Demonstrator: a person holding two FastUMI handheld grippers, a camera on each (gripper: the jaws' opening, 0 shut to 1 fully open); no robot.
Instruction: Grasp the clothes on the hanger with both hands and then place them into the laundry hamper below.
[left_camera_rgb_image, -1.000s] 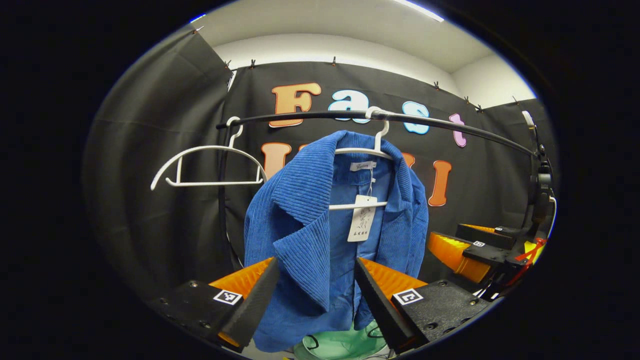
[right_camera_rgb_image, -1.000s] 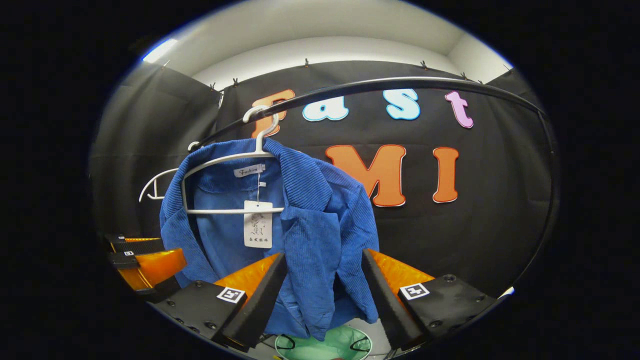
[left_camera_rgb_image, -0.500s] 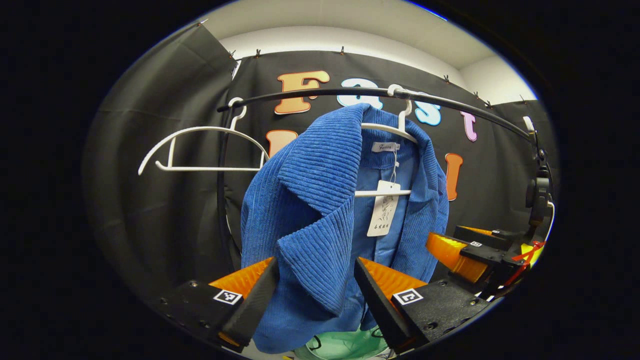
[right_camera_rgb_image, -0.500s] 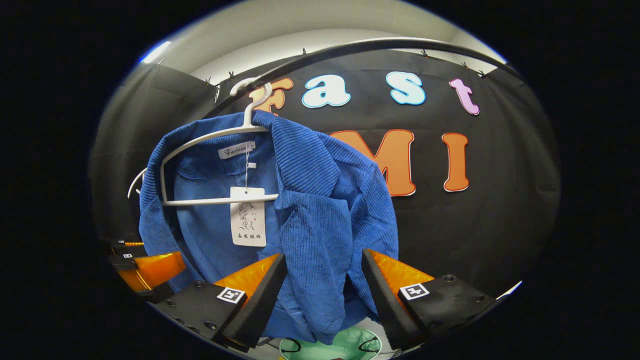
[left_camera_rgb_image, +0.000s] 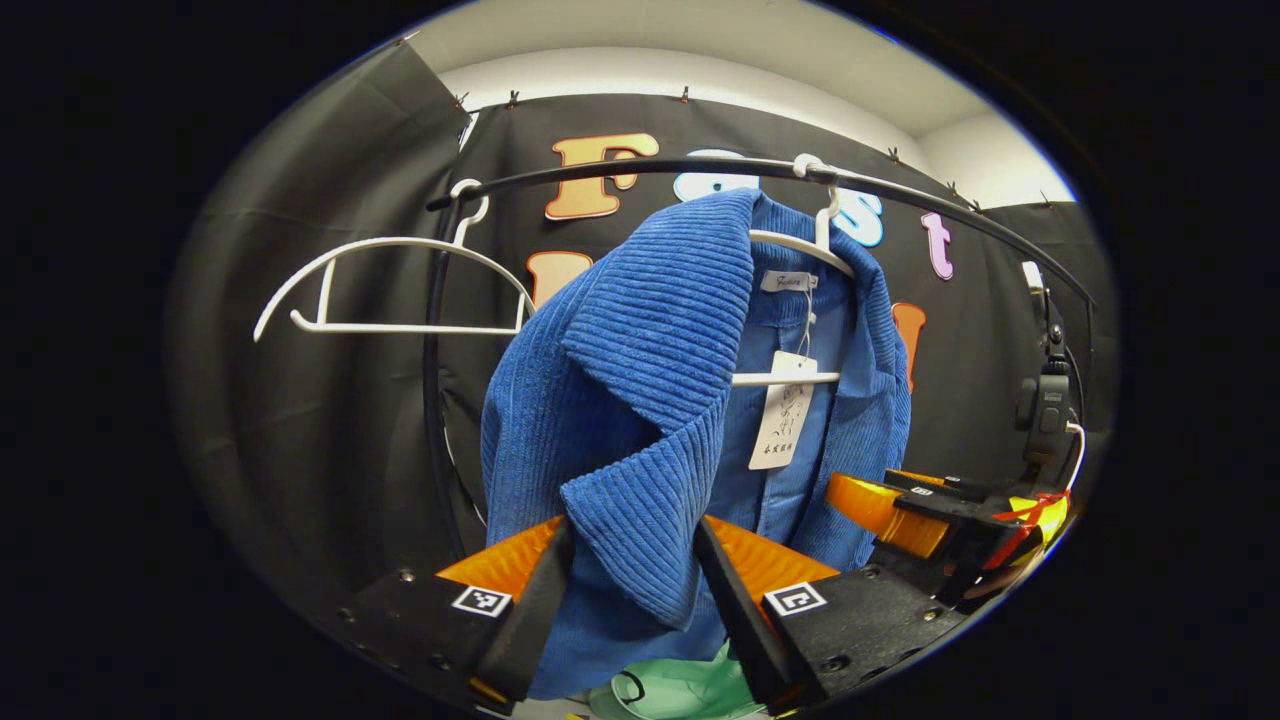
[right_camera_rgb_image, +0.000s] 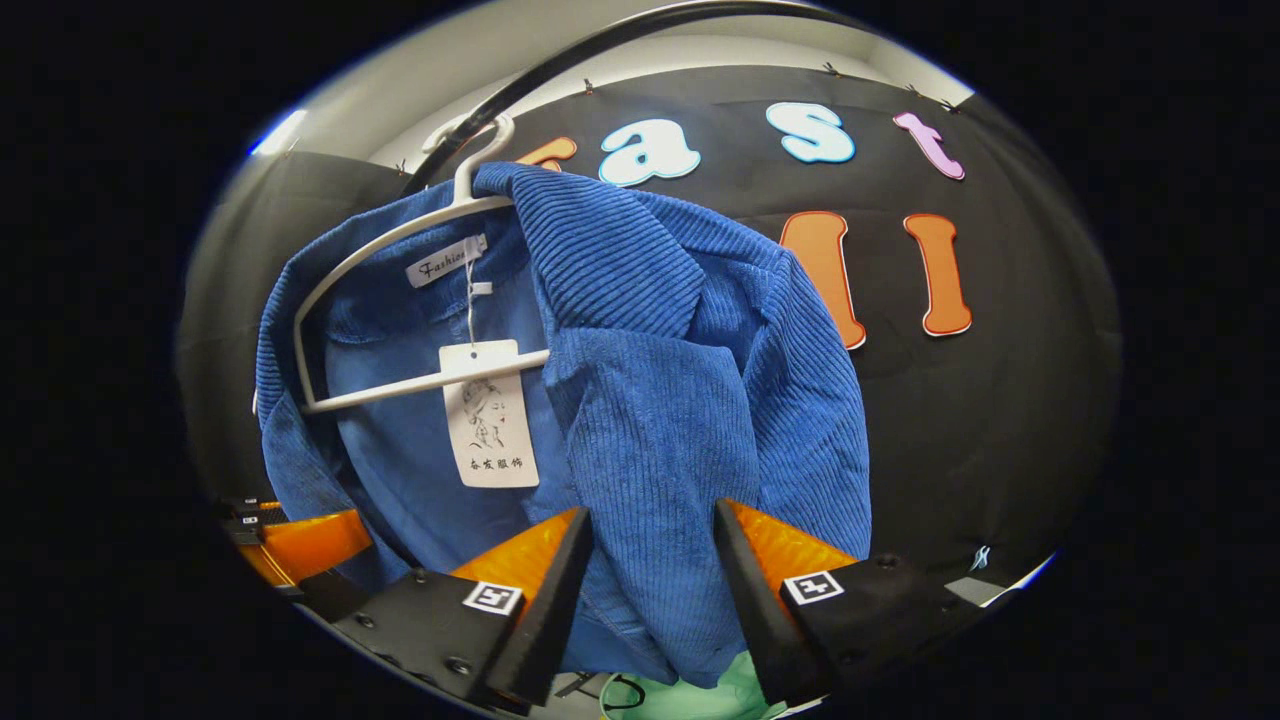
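A blue corduroy jacket (left_camera_rgb_image: 640, 400) hangs on a white hanger (left_camera_rgb_image: 800, 245) from a black rail (left_camera_rgb_image: 620, 172). My left gripper (left_camera_rgb_image: 632, 600) is open, its fingers on either side of the jacket's left lapel, which fills the gap. In the right gripper view the jacket (right_camera_rgb_image: 680, 380) hangs from the same hanger (right_camera_rgb_image: 380, 250). My right gripper (right_camera_rgb_image: 652, 590) is open around the jacket's right front panel. The mint-green hamper (left_camera_rgb_image: 680, 690) sits below the jacket, and its rim (right_camera_rgb_image: 700, 695) peeks out under the hem. The right gripper (left_camera_rgb_image: 900, 505) also appears beyond the jacket.
An empty white hanger (left_camera_rgb_image: 390, 245) hangs on the rail to the left of the jacket. A paper tag (right_camera_rgb_image: 485, 410) dangles from the collar. A small camera on a stand (left_camera_rgb_image: 1045, 400) is at the far right. Black cloth walls close in behind.
Both grippers have moved forward and up toward the jacket, so the fabric now sits deeper between their fingers. The fingers of each stand slightly closer together than before.
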